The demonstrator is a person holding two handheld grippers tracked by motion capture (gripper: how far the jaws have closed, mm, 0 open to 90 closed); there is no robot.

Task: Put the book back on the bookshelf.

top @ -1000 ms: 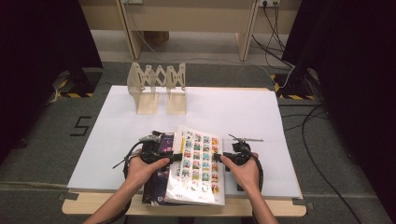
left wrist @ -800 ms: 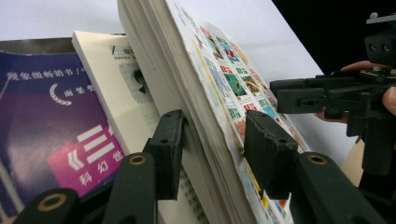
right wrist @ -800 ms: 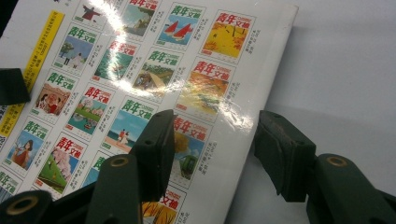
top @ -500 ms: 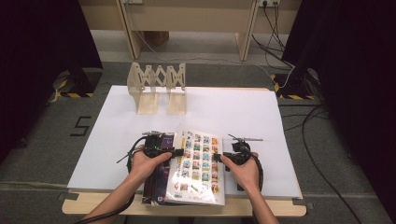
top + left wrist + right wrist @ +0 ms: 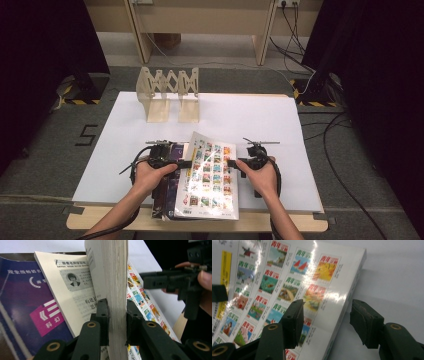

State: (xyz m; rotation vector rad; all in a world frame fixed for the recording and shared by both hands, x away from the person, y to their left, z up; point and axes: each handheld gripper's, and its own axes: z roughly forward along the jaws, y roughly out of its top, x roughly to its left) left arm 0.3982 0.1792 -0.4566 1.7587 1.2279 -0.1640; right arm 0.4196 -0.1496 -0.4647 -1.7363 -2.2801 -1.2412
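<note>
A white table (image 5: 250, 120) carries everything, its near edge partly cut off at the bottom of the high view. At its far side stands a pale wooden book rack (image 5: 169, 95), well apart from the hands. Near the front edge lies a stack of books: a dark purple book (image 5: 27, 315) at the bottom, largely hidden under the magazine with the grid of small colour pictures (image 5: 210, 175), whose left edge is lifted so that it tilts up off the stack. The left gripper (image 5: 117, 322) has just been closing its jaws, and its pads now pinch the thick block of the magazine's pages from both sides; an inner page with a small portrait photo shows beside it, the print too small to read. The right gripper (image 5: 325, 322) has its jaws spread, one over the glossy cover near the magazine's right edge, the other over bare table; whether either touches is hard to tell.
</note>
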